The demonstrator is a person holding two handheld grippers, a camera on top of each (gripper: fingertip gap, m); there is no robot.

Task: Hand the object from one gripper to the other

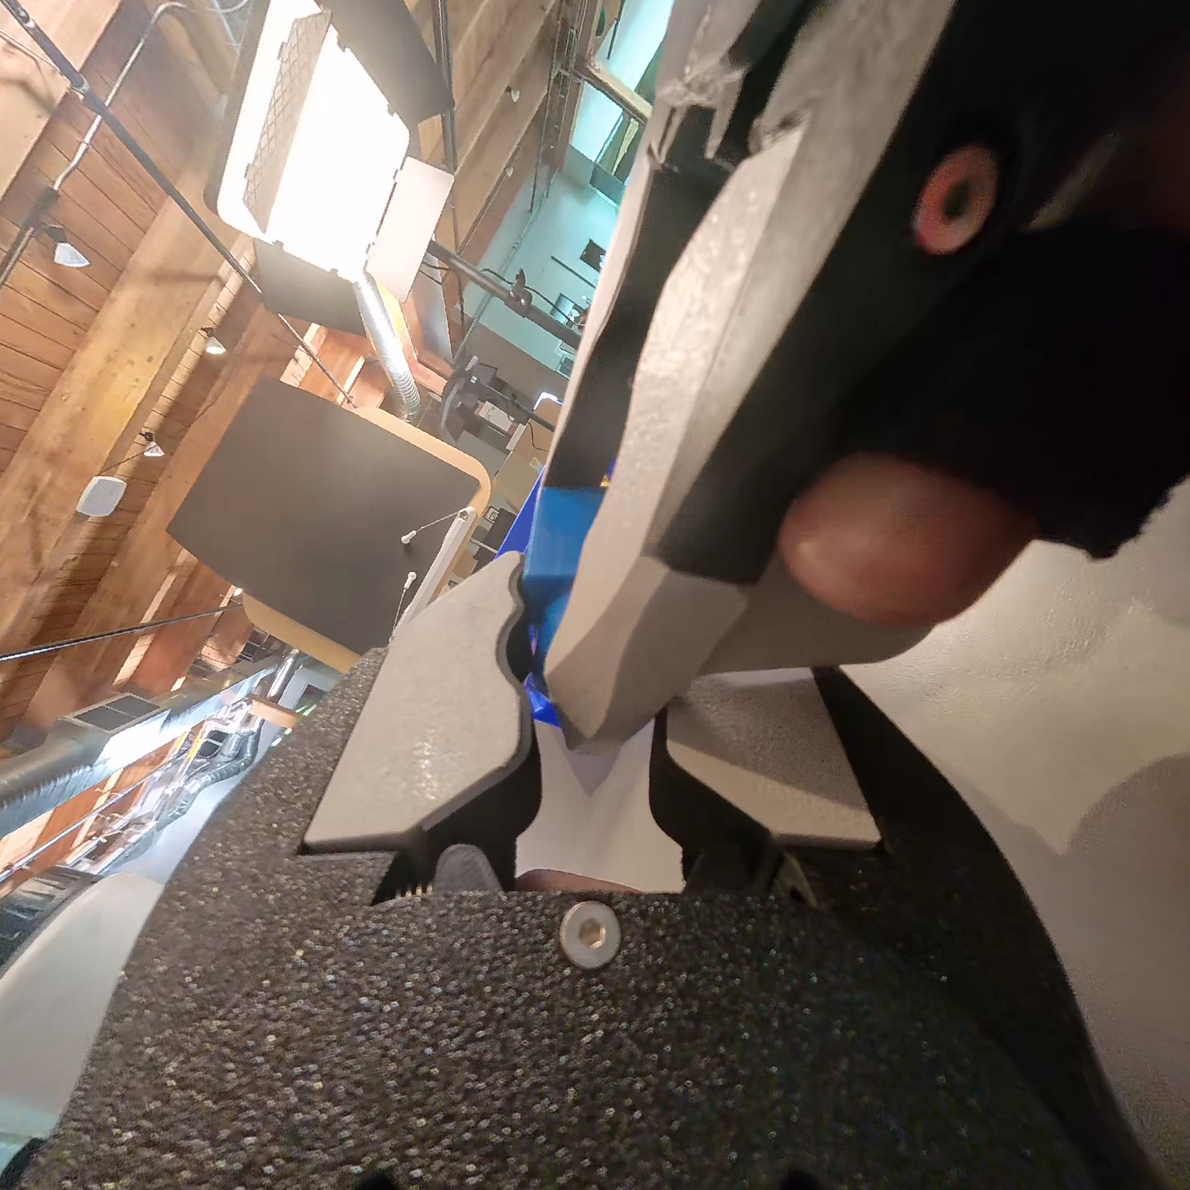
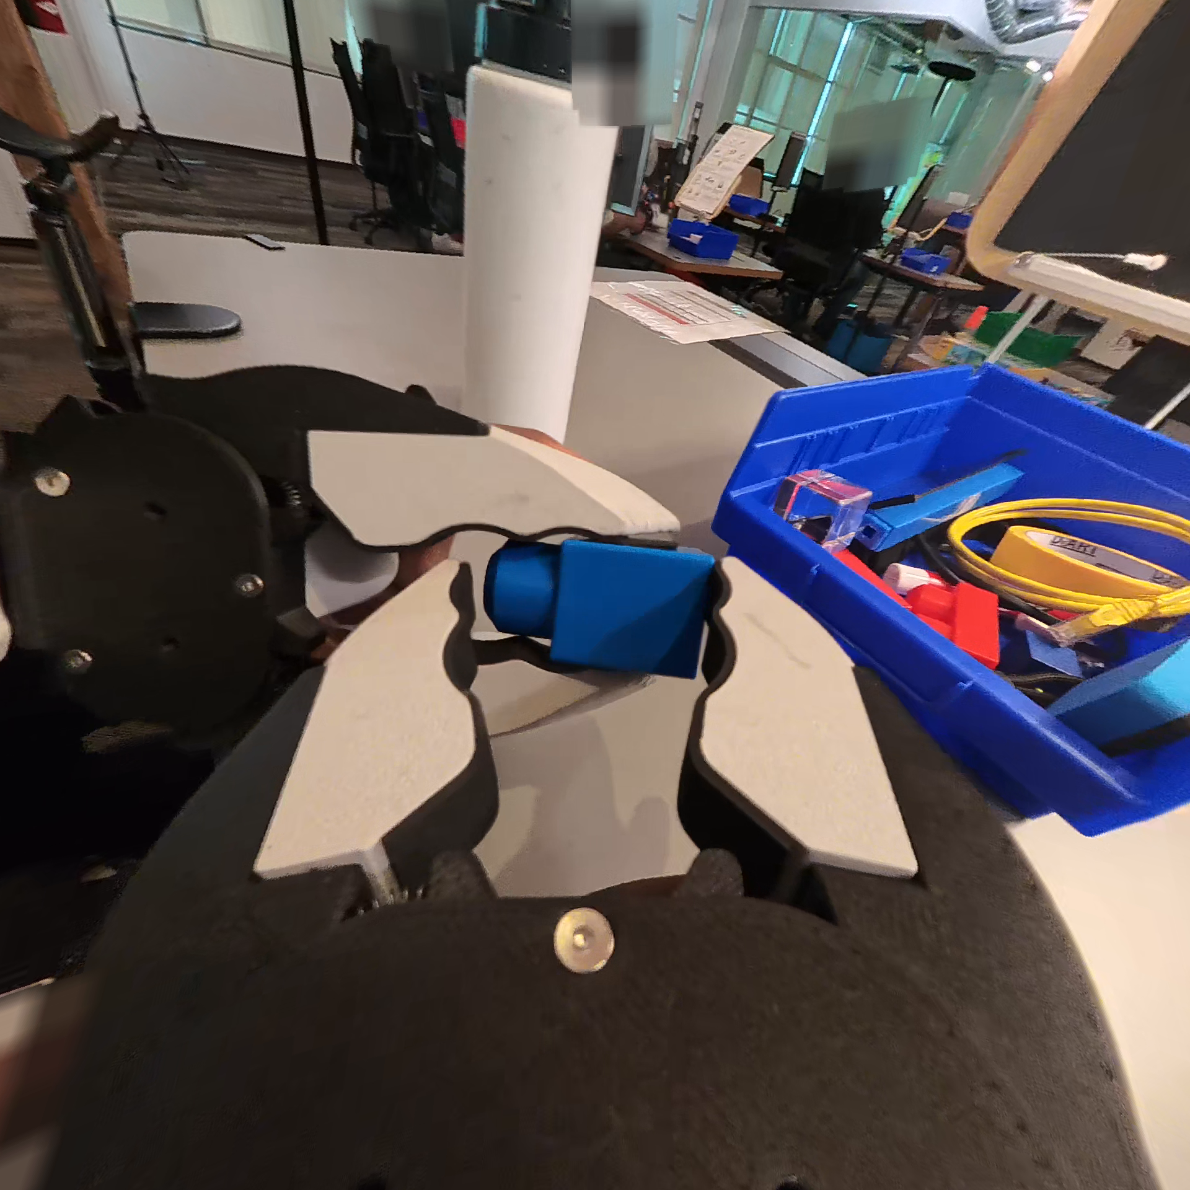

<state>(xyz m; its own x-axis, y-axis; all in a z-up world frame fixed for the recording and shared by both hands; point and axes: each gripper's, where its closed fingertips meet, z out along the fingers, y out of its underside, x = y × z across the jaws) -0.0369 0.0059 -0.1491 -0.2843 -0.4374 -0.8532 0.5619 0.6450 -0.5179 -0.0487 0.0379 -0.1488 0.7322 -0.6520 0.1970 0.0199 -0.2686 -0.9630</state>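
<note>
Blue object [image 2: 618, 612] clamped between left gripper [image 2: 579, 592] fingers, right gripper [image 2: 589, 592] fingers spread around it with gaps, blue bin [image 2: 901, 650] just right.

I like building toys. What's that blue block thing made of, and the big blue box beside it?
The blue block looks like matte hard plastic: flat faces, crisp edges, one even colour. The blue box looks like glossier moulded plastic, with ribbed walls catching light. Both are guesses from looks alone.

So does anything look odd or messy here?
The blue bin sits tilted, its contents a jumble: yellow cable, tape roll, red parts. The blue block sits between both tongs, skewed.
</note>
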